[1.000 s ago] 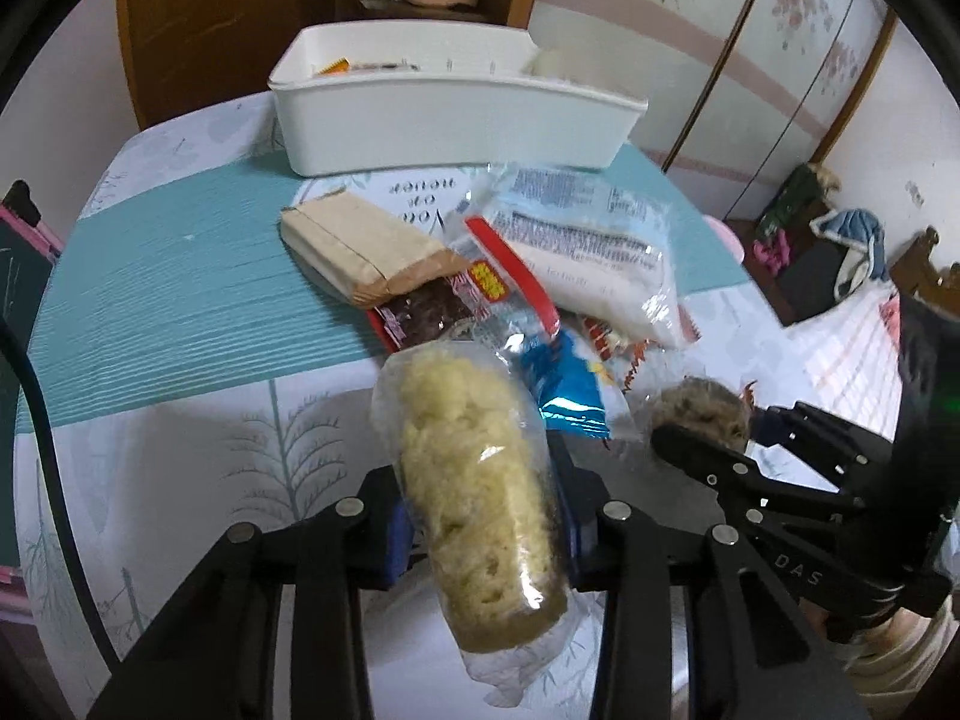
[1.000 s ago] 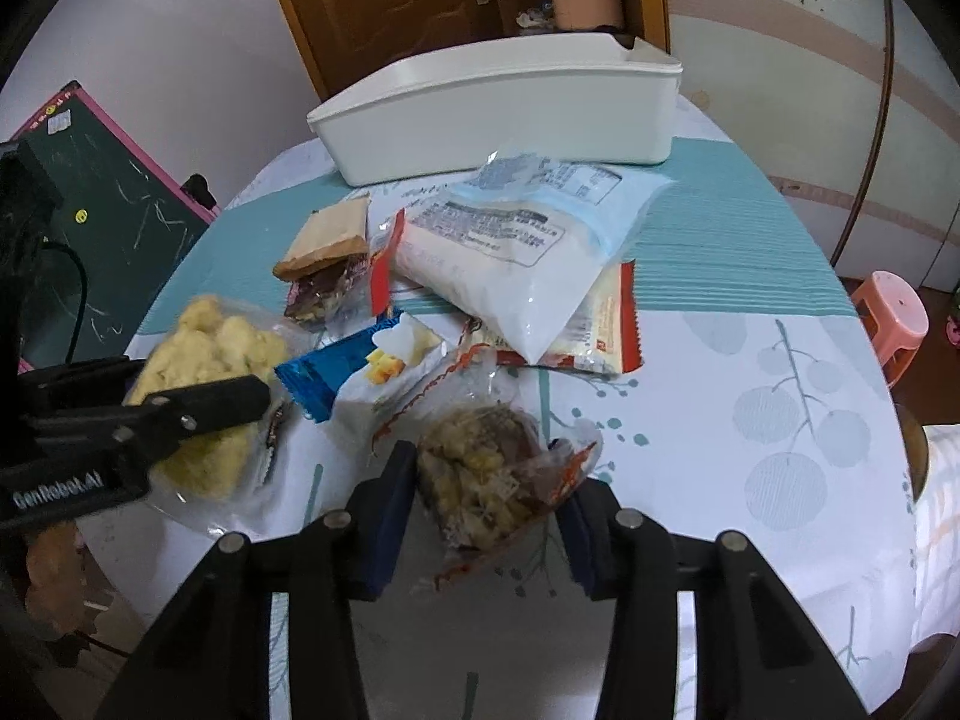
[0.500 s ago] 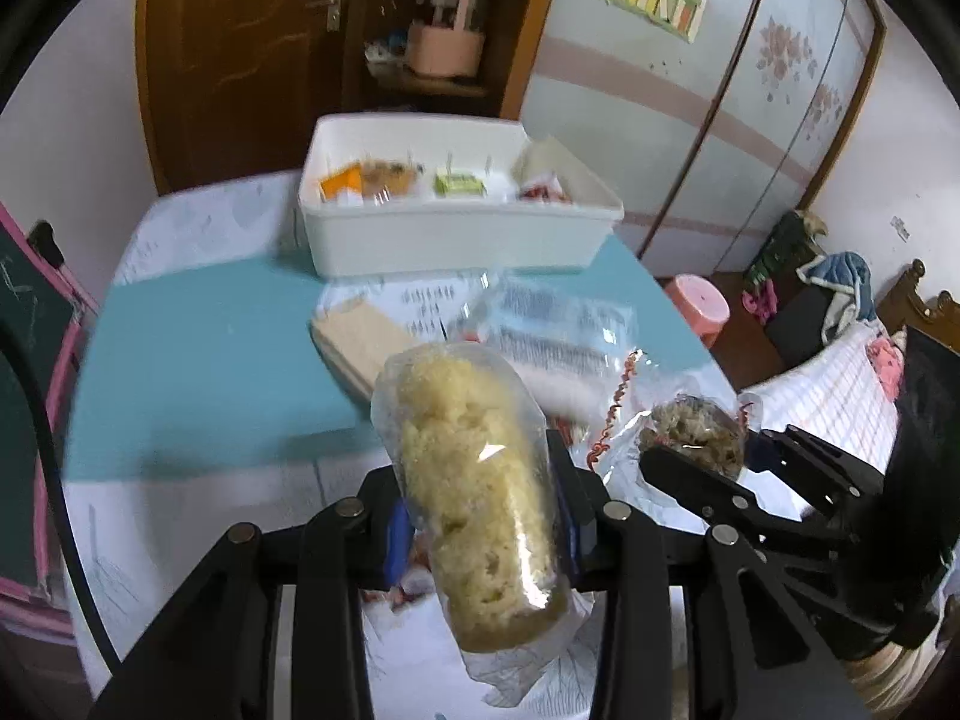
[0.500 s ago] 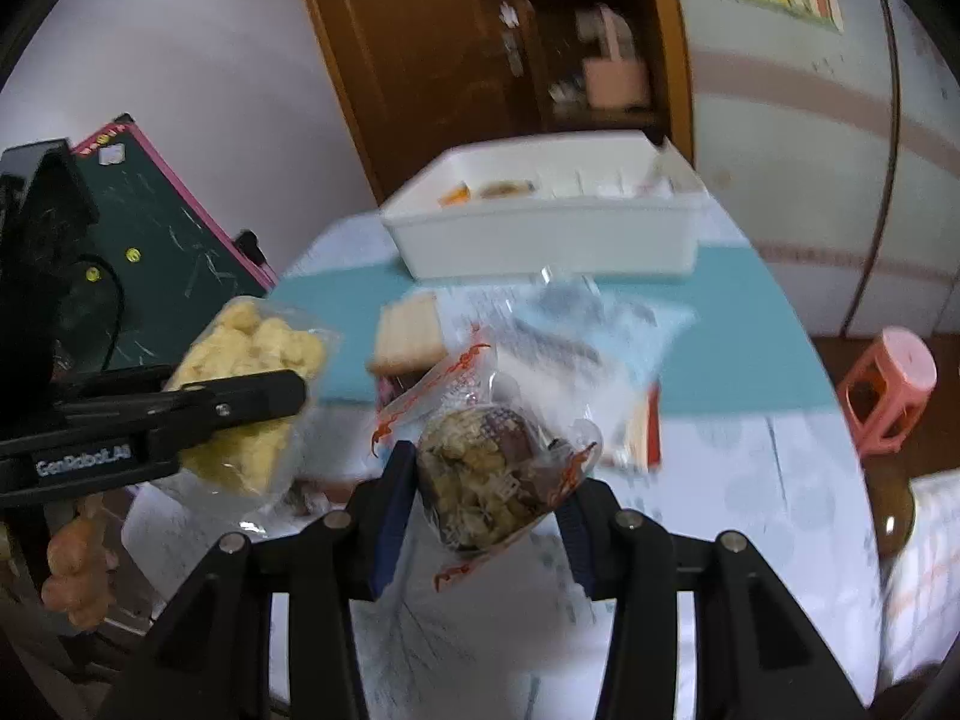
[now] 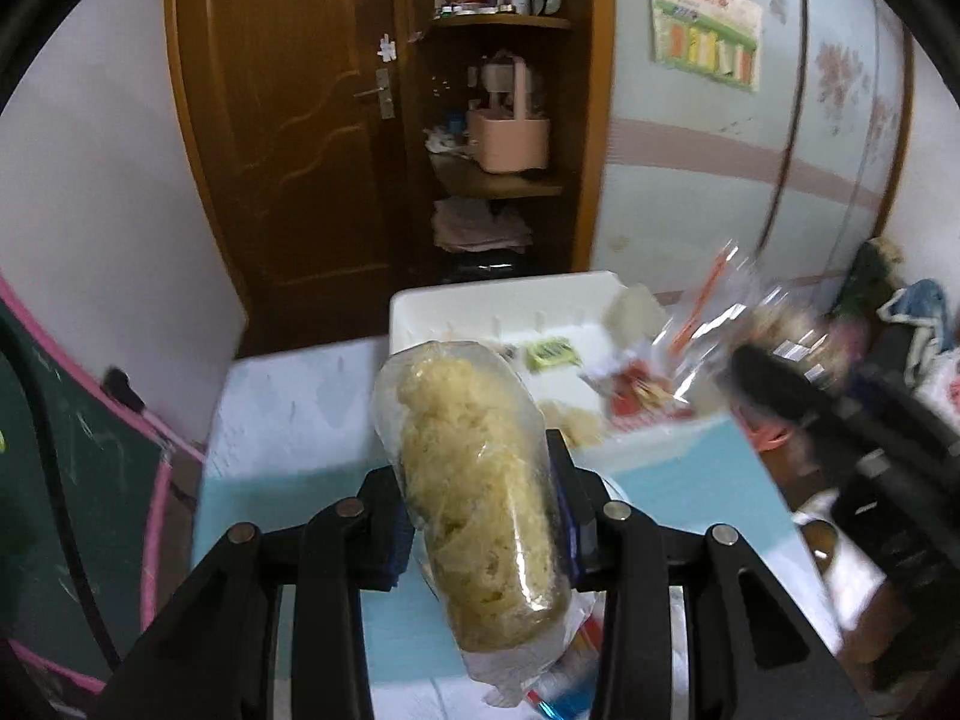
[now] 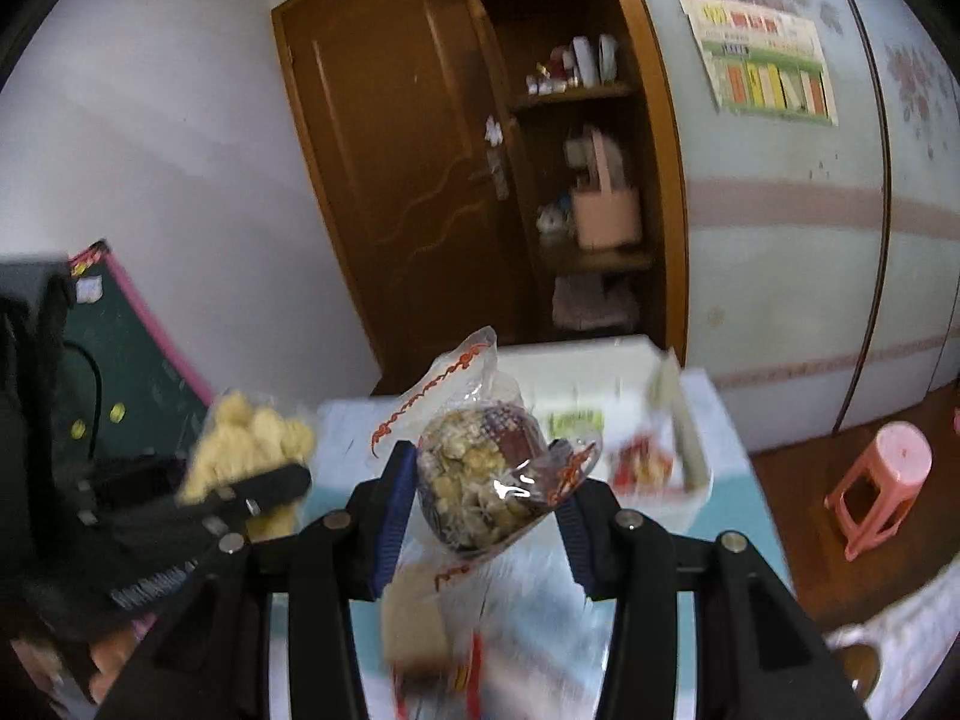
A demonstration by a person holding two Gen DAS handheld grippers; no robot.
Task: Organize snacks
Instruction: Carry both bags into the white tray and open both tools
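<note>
Two claws are each carrying one packet above the surface [image 5: 288, 420]. The left claw [image 5: 480, 525] is pinching a clear bag of pale puffed snack [image 5: 474, 480] across its middle; the right claw [image 6: 483, 495] is clamping a bag of mixed nut brittle [image 6: 480, 480]. Both look light, crinkly, slippery and crushable, so gripping mid-body seems wise. Beyond, the white bin [image 5: 492, 303] is sitting, holding other packets.

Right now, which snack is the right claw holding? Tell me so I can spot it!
Find the white bin before the brown door. In front of it the right claw squeezes a clear bag of brown and yellow bits with red edging. The left claw's bag is plain pale yellow.
</note>
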